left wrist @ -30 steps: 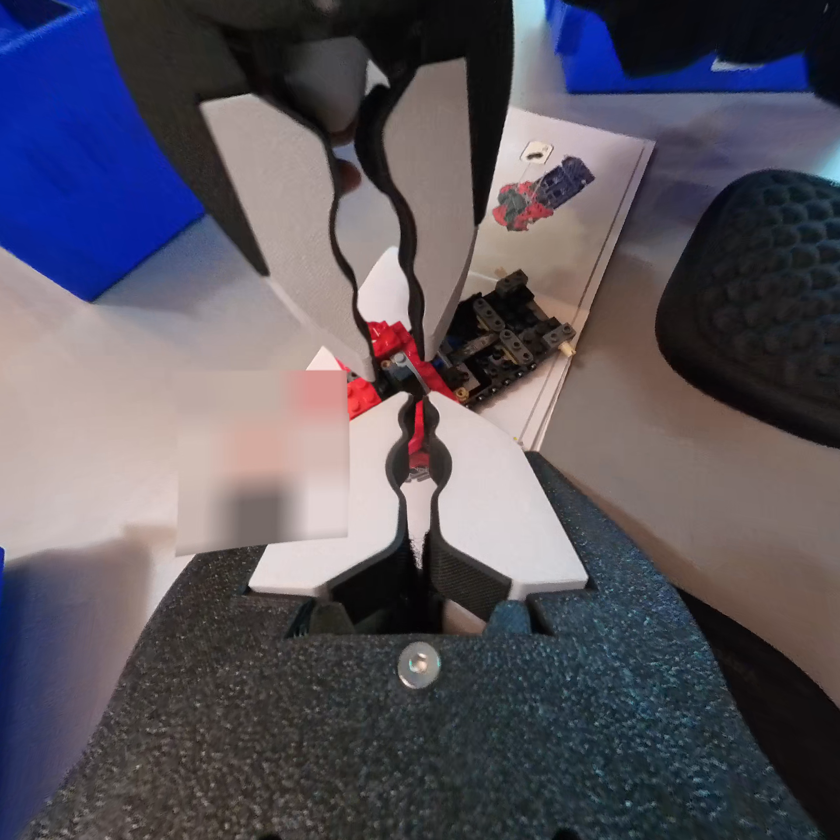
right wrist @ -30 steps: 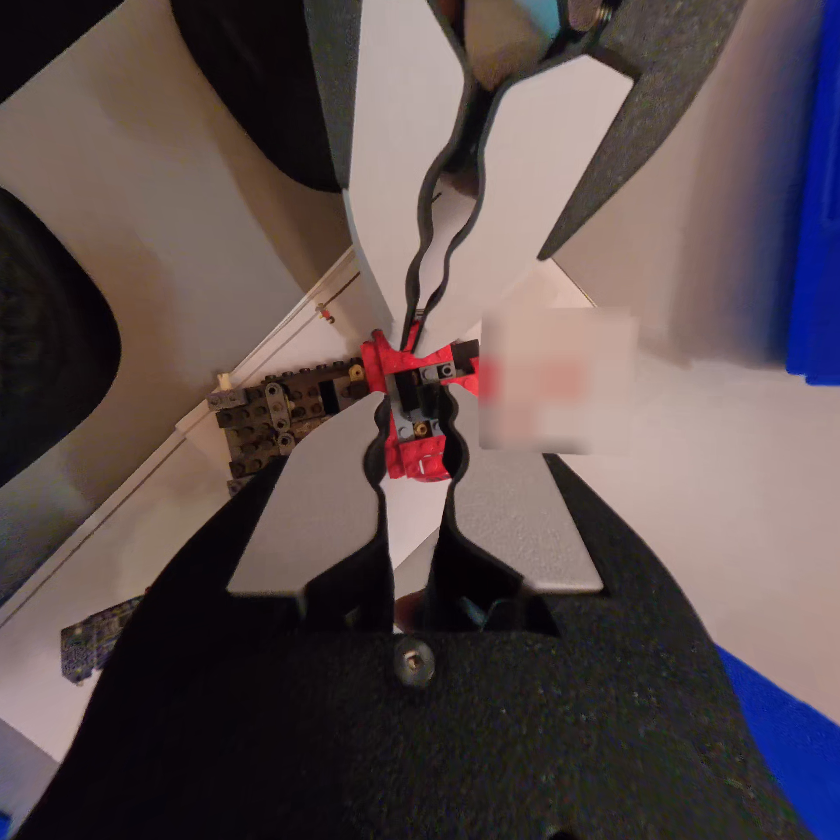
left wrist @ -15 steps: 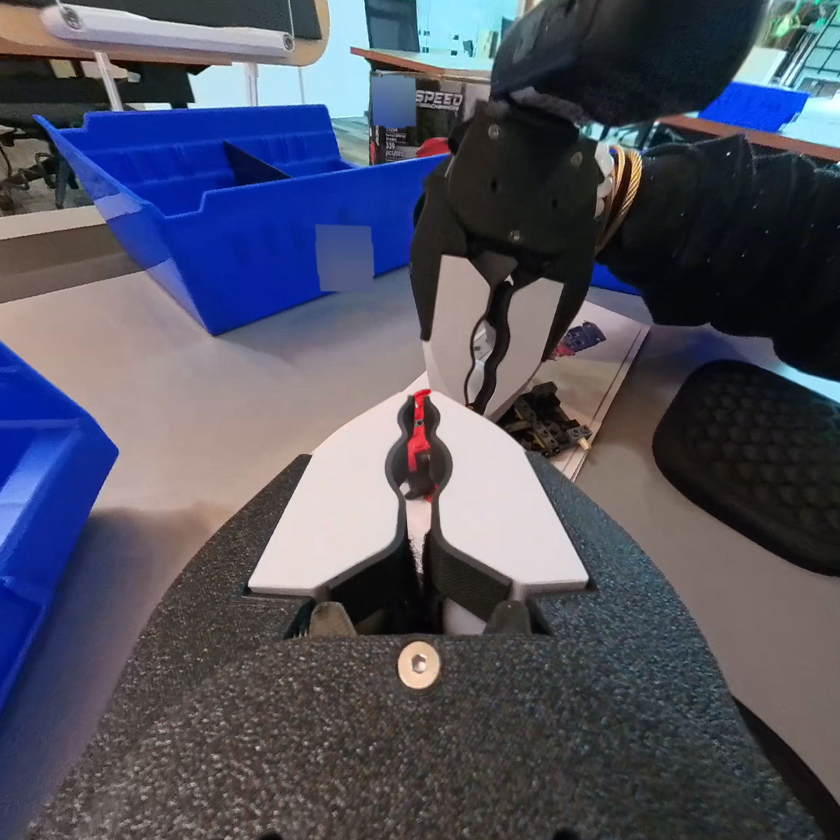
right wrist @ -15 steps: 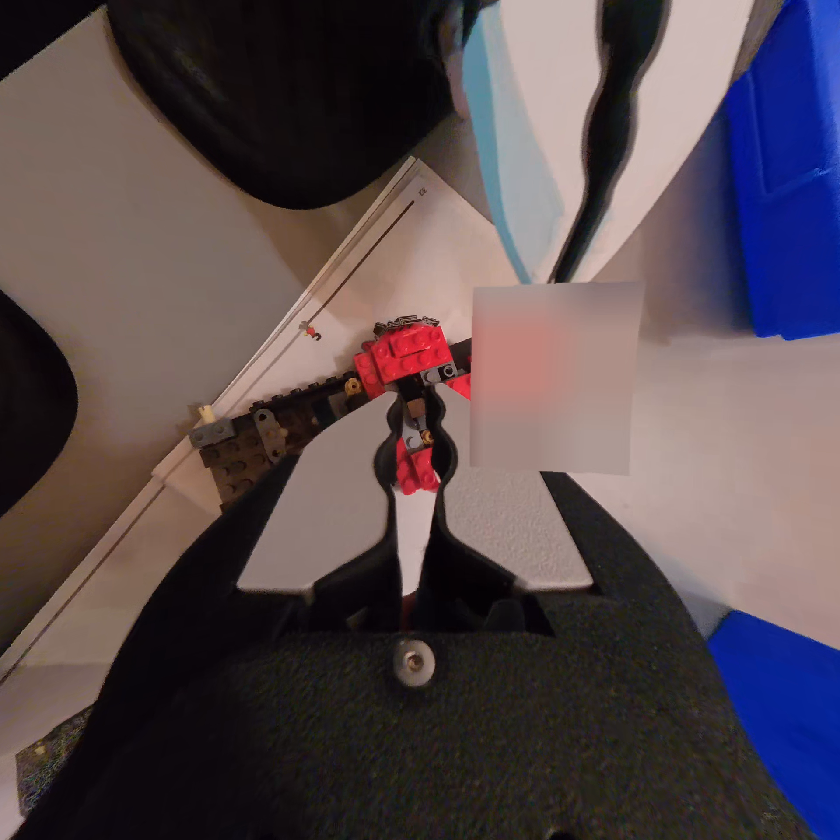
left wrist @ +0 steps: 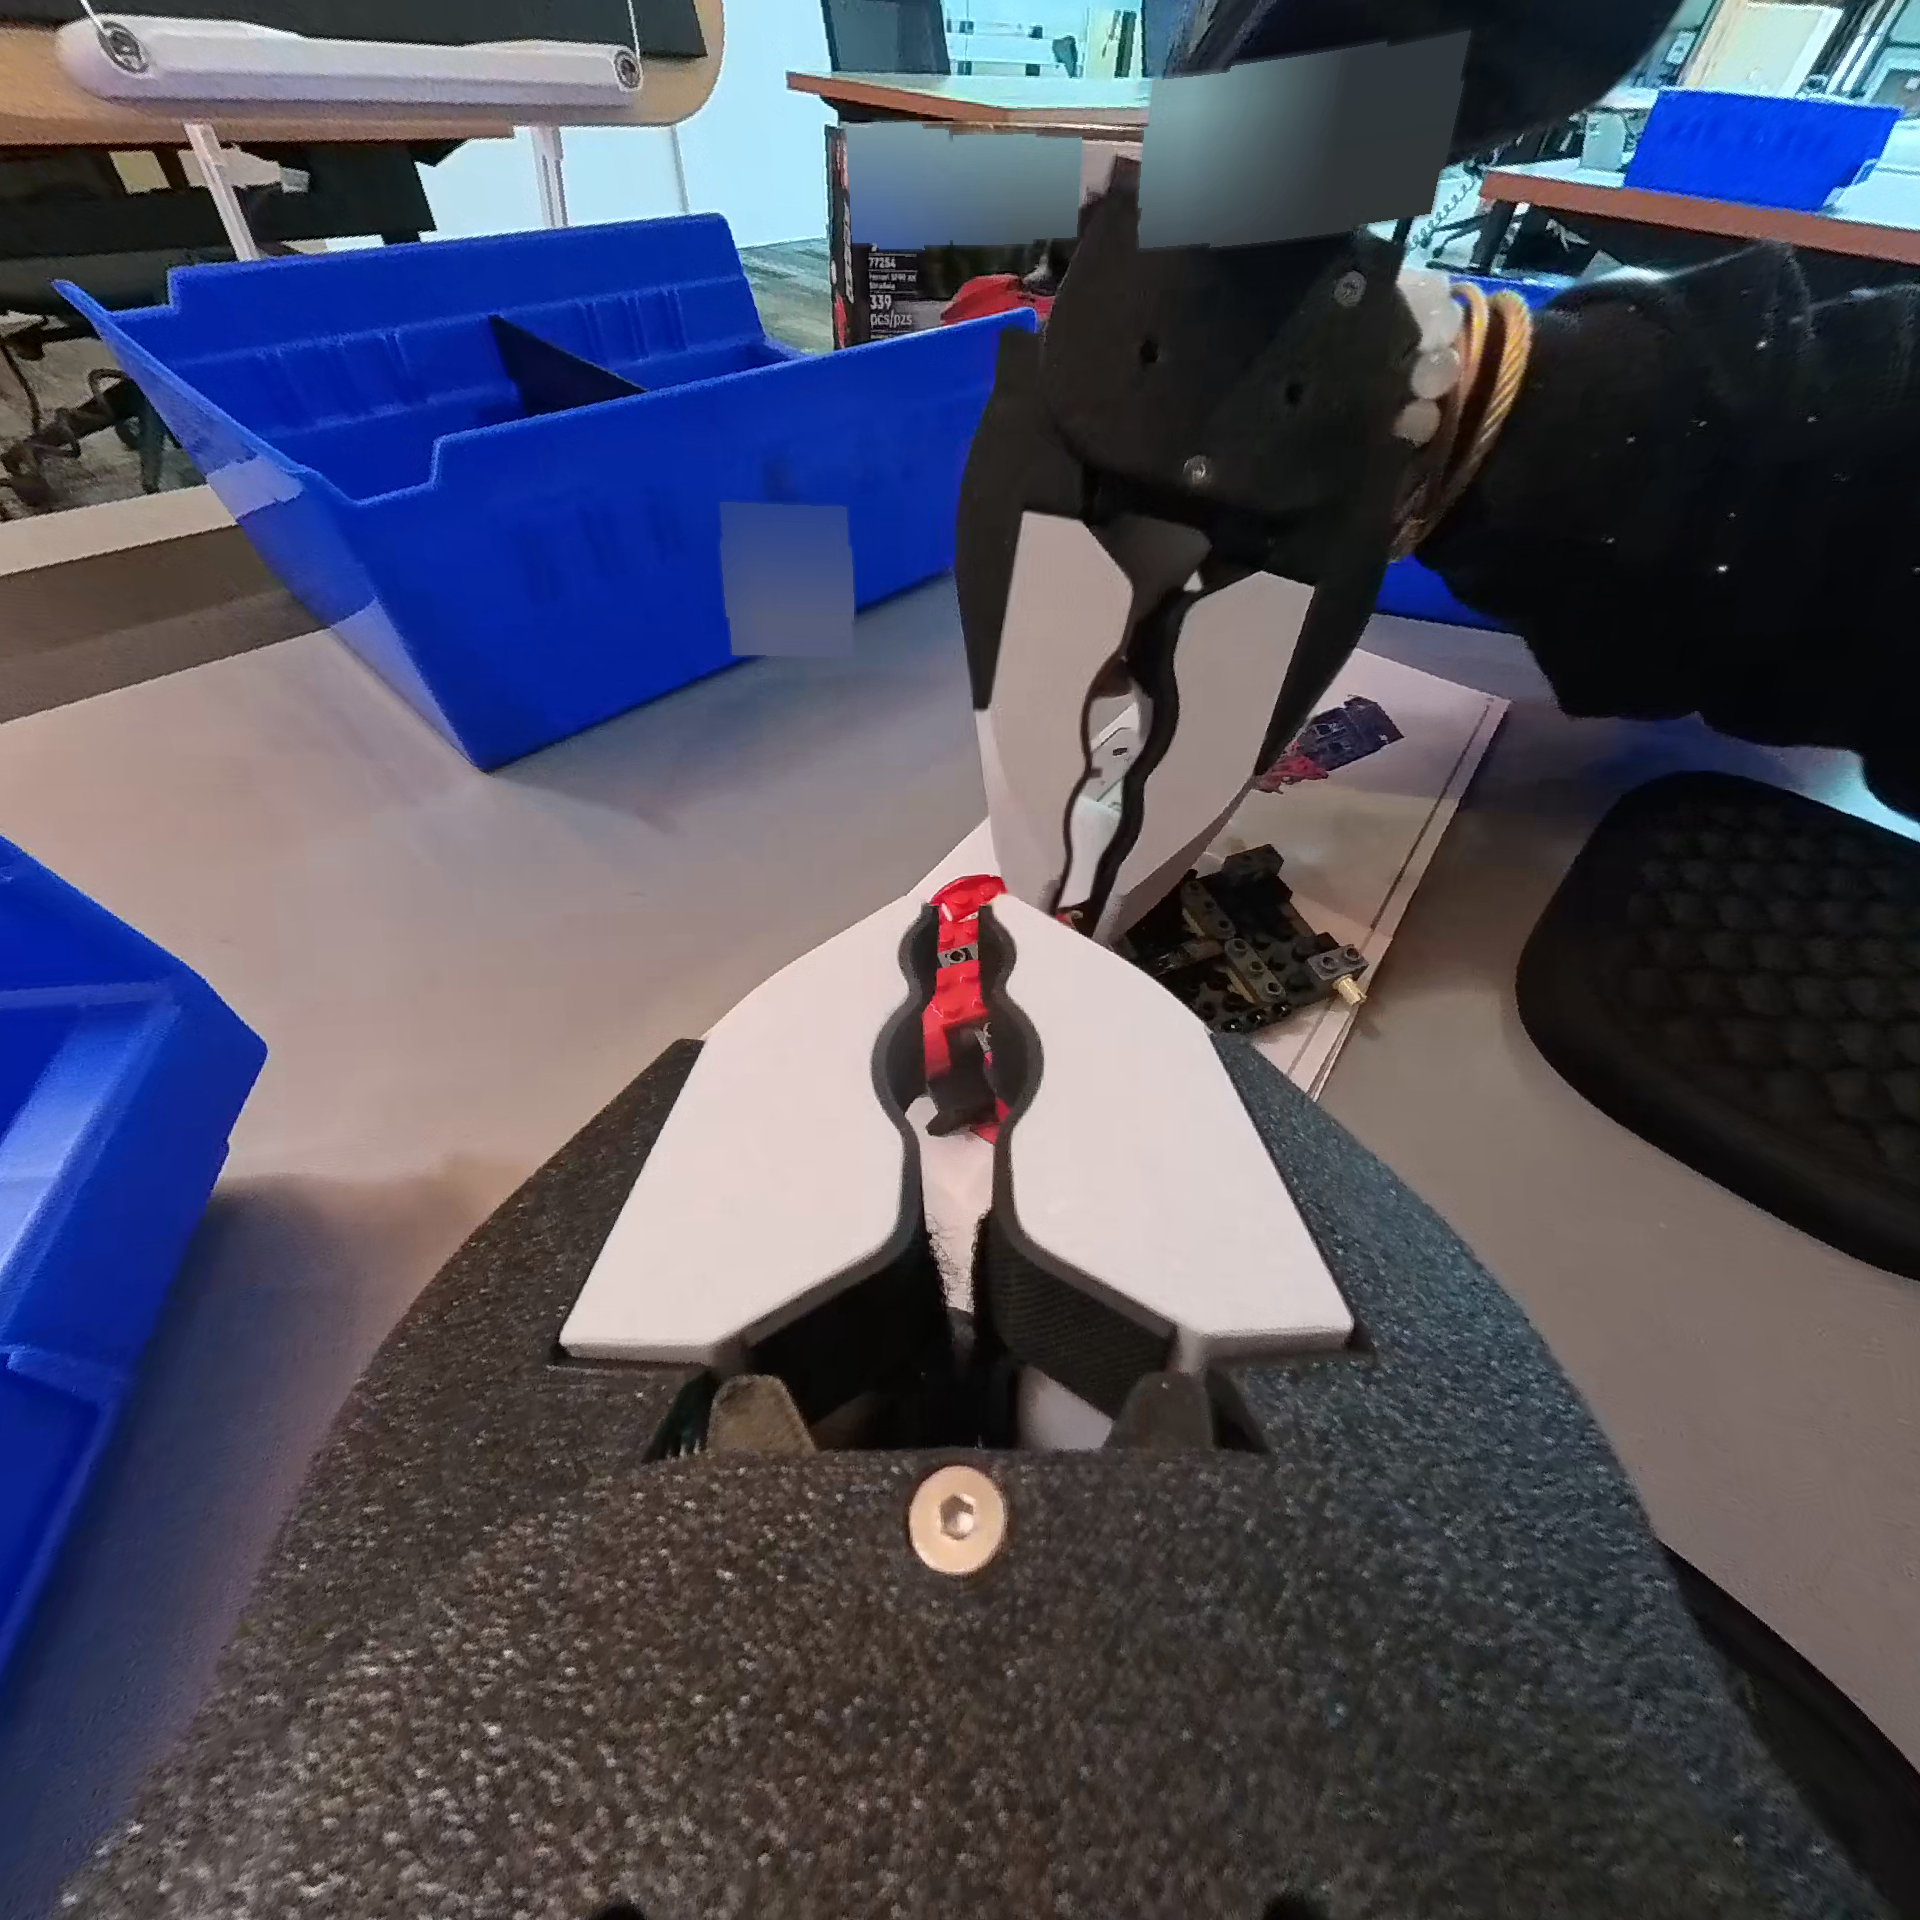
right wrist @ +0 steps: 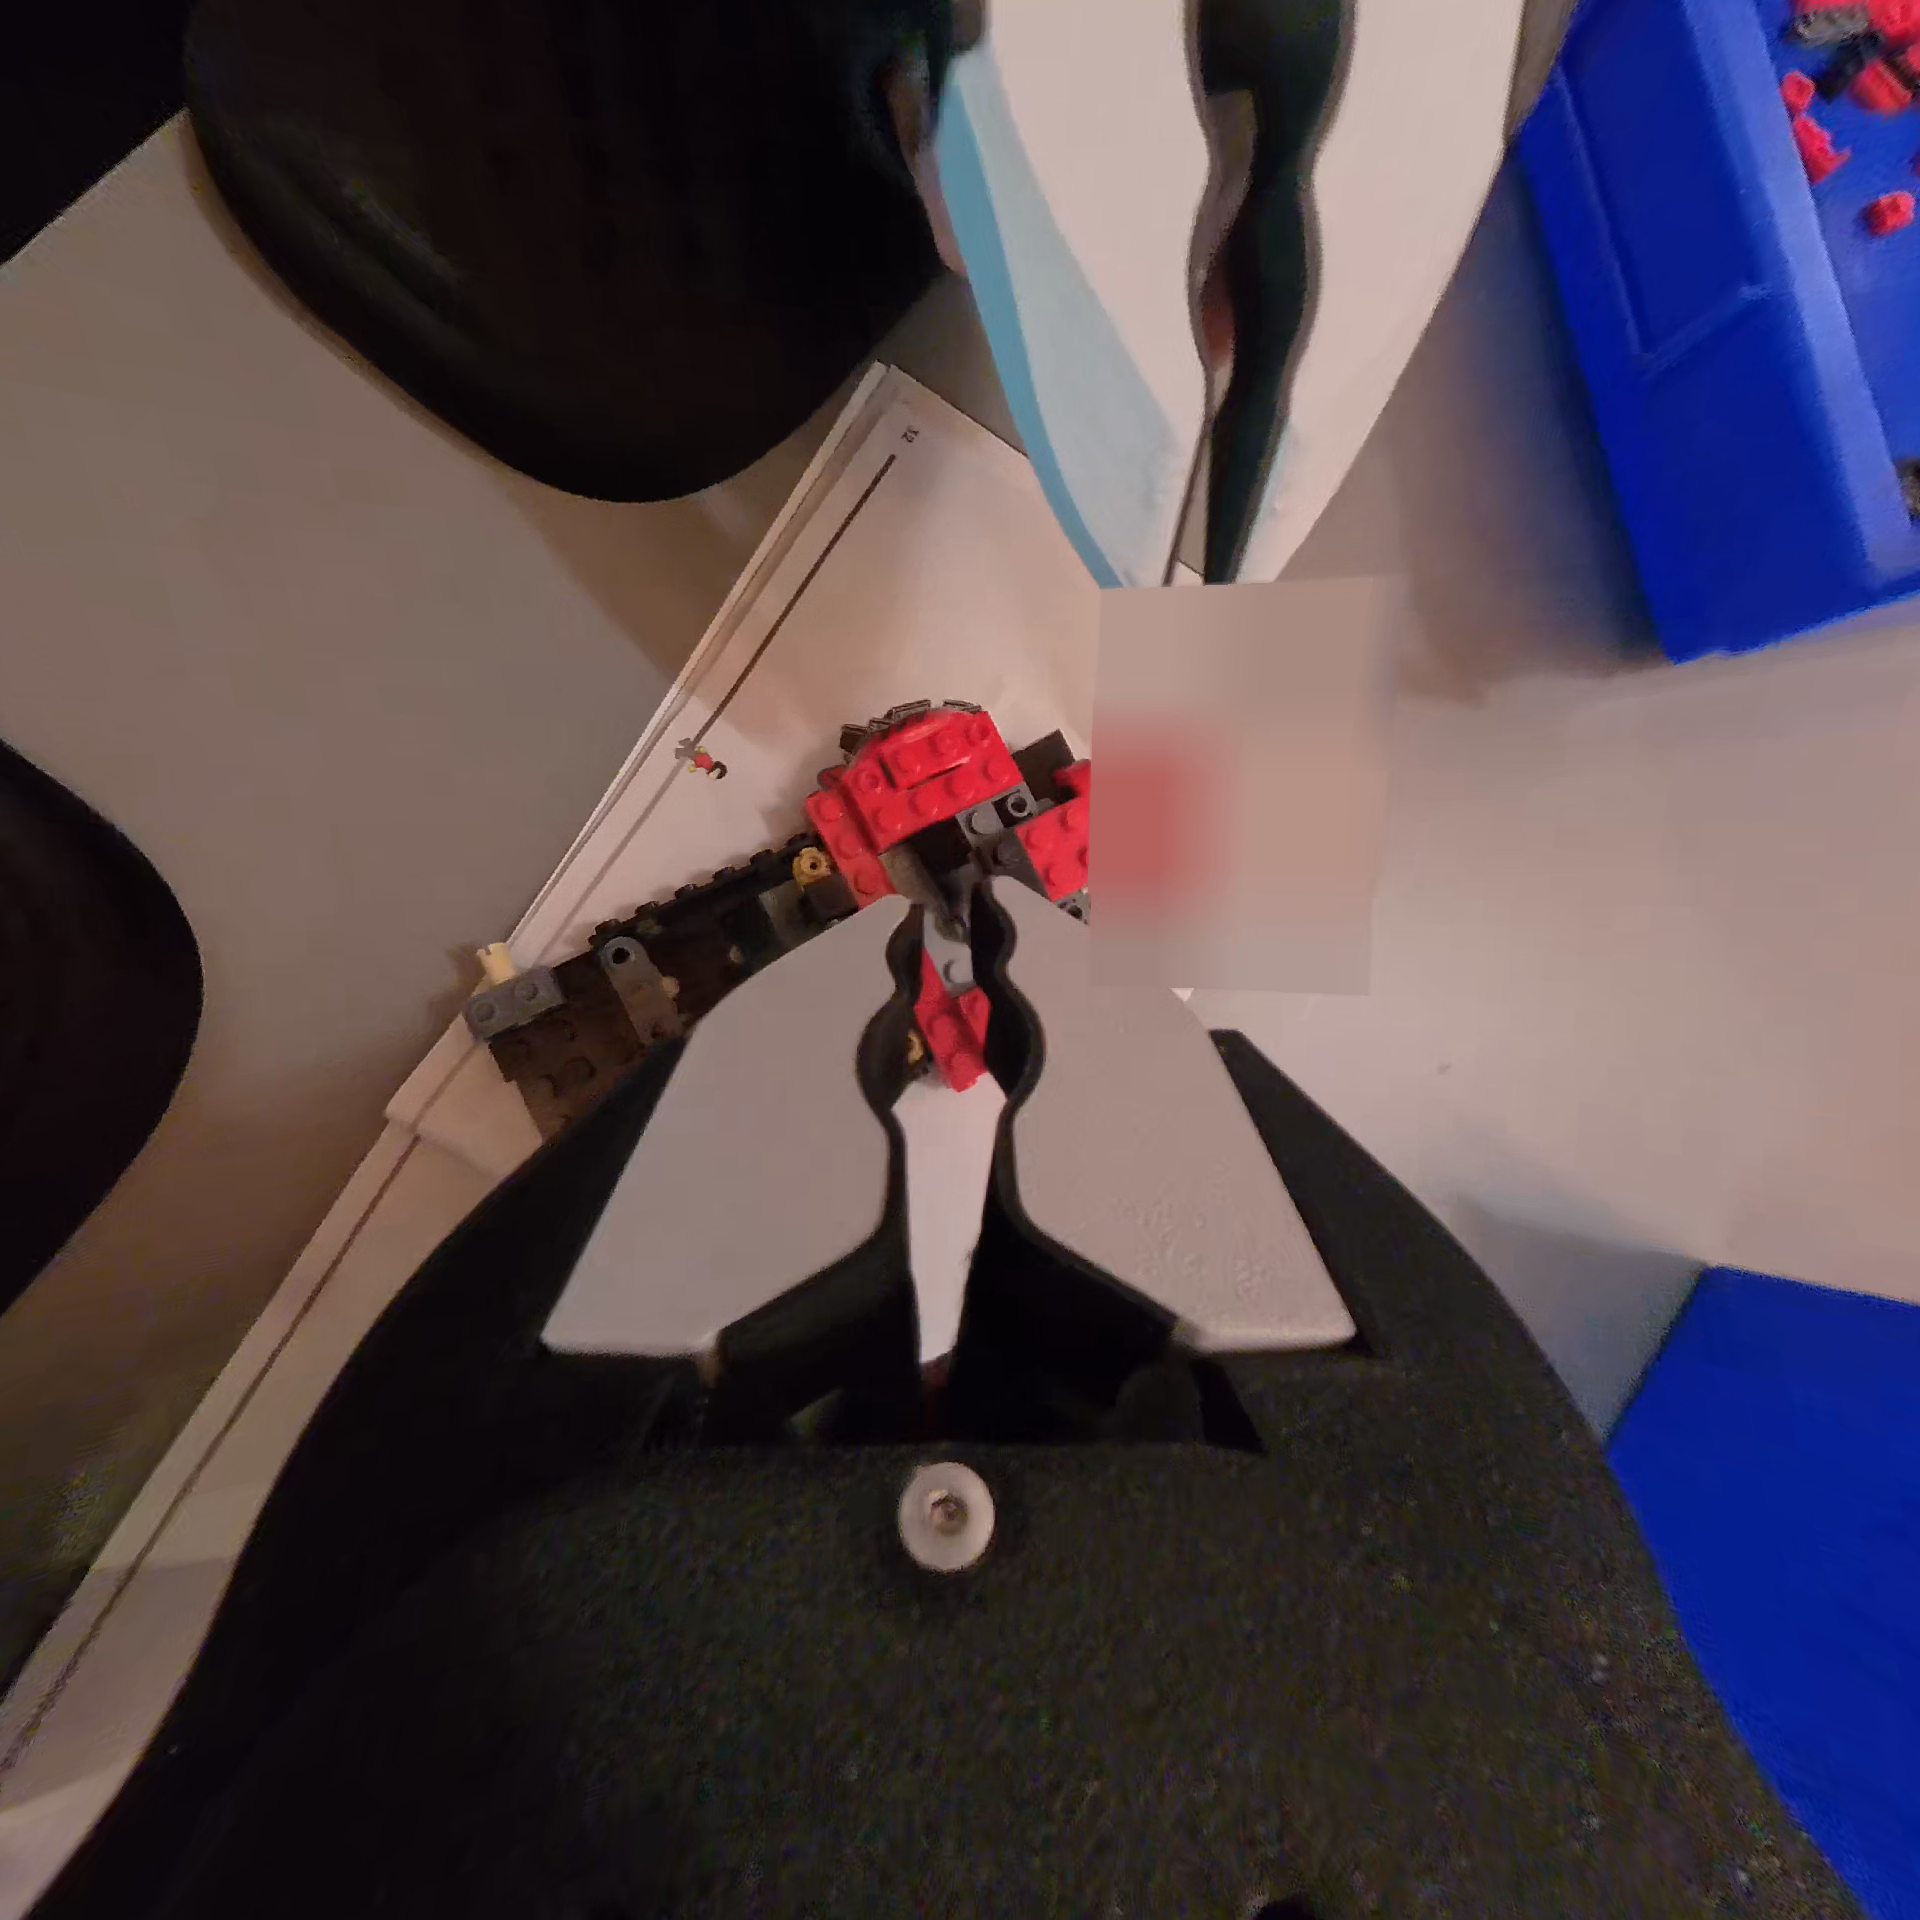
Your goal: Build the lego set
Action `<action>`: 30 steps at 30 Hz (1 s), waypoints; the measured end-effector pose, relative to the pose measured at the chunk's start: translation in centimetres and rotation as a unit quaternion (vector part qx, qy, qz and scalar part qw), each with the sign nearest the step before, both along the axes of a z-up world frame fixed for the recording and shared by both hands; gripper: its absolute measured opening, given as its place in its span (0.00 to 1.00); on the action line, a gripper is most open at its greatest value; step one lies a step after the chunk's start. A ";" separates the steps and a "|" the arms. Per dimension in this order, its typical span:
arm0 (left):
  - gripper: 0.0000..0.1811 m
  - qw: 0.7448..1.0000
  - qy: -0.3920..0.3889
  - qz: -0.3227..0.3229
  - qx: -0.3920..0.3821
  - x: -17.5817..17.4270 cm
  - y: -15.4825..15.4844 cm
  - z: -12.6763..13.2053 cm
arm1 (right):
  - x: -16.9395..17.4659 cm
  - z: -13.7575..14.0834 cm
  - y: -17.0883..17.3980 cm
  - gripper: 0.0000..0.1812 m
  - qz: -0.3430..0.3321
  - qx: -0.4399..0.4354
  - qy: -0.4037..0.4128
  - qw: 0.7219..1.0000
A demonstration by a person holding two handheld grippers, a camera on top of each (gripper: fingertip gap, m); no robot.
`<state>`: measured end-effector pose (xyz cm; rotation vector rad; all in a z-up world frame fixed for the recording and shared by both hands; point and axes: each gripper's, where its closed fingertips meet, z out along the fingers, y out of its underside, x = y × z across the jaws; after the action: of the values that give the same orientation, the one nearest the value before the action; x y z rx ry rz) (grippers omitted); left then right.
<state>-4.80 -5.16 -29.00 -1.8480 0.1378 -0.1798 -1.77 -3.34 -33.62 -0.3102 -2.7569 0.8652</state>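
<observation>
While the left gripper (left wrist: 961,925), its white fingers clenched, is pinching a small red and grey brick piece (left wrist: 958,997) and holding it up above the pale grey bench (left wrist: 416,935), the right gripper (right wrist: 948,925) is pointing down at the build lying on an open white instruction booklet (right wrist: 790,665); its fingers are nearly together around a thin grey and red part (right wrist: 951,997), though whether they are actually clamping it I cannot tell. That red brick body (right wrist: 925,790) is sitting joined to a long black and dark grey brick chassis (right wrist: 623,987), which is running along the booklet's edge. Two black textured pads (right wrist: 540,239) are lying beside the booklet toward the bench's near edge. In the left wrist view a large blue plastic bin (left wrist: 582,436) is standing toward the far edge of the bench, and another blue bin (left wrist: 94,1122) is sitting at the left edge. A person's black sleeve (left wrist: 1704,488) with beaded and gold bracelets (left wrist: 1465,395) is reaching over the booklet
</observation>
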 end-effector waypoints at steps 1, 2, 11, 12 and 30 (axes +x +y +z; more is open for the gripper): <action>0.03 1.000 0.001 0.001 0.001 0.0 0.0 0.0 | 0.0 0.0 0.1 0.06 -0.019 -0.002 -0.005 1.000; 0.03 1.000 0.001 0.001 0.002 0.0 0.0 0.1 | 0.0 0.1 0.1 0.06 -0.036 -0.011 -0.013 0.999; 0.04 1.000 0.005 -0.009 -0.008 0.3 0.1 -0.3 | -0.1 -0.4 -0.7 0.07 -0.031 -0.012 0.020 0.999; 0.04 1.000 0.006 -0.008 -0.008 0.3 0.1 -0.3 | -0.2 -0.4 -0.7 0.07 -0.022 -0.003 0.025 0.999; 0.04 1.000 0.004 -0.012 -0.015 0.5 0.0 -0.4 | 0.2 -1.1 -0.3 0.04 0.038 0.056 0.003 0.998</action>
<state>-4.33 -5.11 -29.45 -1.8776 0.1634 -0.1933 -1.56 -3.64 -34.68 -0.1829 -2.8145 0.7243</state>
